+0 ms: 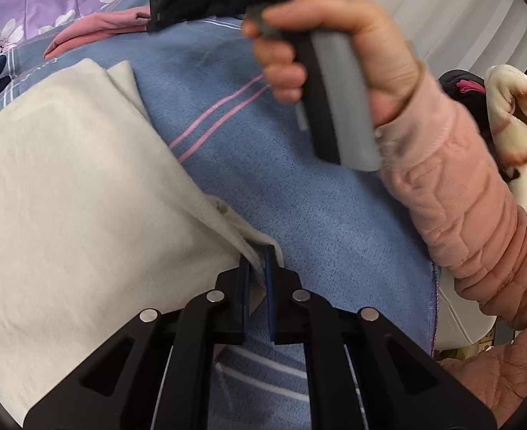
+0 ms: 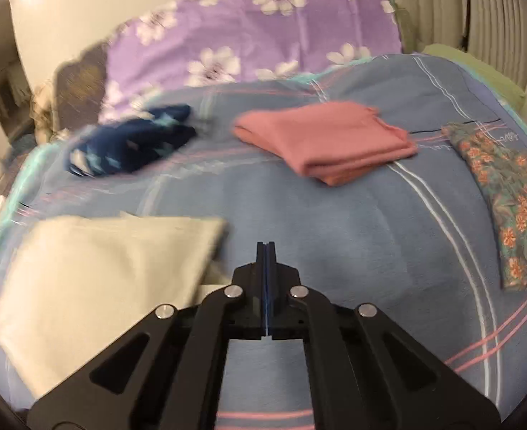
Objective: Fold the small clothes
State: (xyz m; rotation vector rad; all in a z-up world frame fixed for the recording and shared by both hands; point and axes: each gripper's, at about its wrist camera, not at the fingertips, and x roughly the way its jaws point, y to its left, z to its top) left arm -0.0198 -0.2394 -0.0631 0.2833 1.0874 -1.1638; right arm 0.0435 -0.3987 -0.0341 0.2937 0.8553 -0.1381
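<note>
- Bedspread (image 2: 335, 236) of blue cloth with pink and white stripes covers the bed and carries all the clothes.
- Purple floral sheet (image 2: 263, 32) with white flowers lies at the far end of the bed, behind the blue cover.
- Cream garment (image 1: 73, 186) lies on the near left part of the bed, flat and folded over, with a smooth broad face, one straight folded edge running diagonally, and a small button near its lower corner. In the right wrist view the same piece (image 2: 102, 272) shows as a pale rectangle, blurred.
- Patterned cloth (image 2: 507, 200) with orange flowers on dark green lies flat at the right side of the bed, well apart from the cream piece.
- Pink garment (image 2: 328, 139) sits folded in a neat stack of layers farther up the bed, near the middle.
- Dark blue garment (image 2: 134, 143) with light markings lies bunched to the left of the pink stack, too blurred to tell its shape.
- Right hand (image 1: 338, 57), in a pink padded sleeve, holds its tool's grey handle above the bedspread.
- Left gripper (image 1: 258, 268) has its fingers pinching the lower corner of the cream garment.
- Right gripper (image 2: 265, 265) hangs over bare bedspread just right of the cream piece, fingers pressed together on nothing.
</note>
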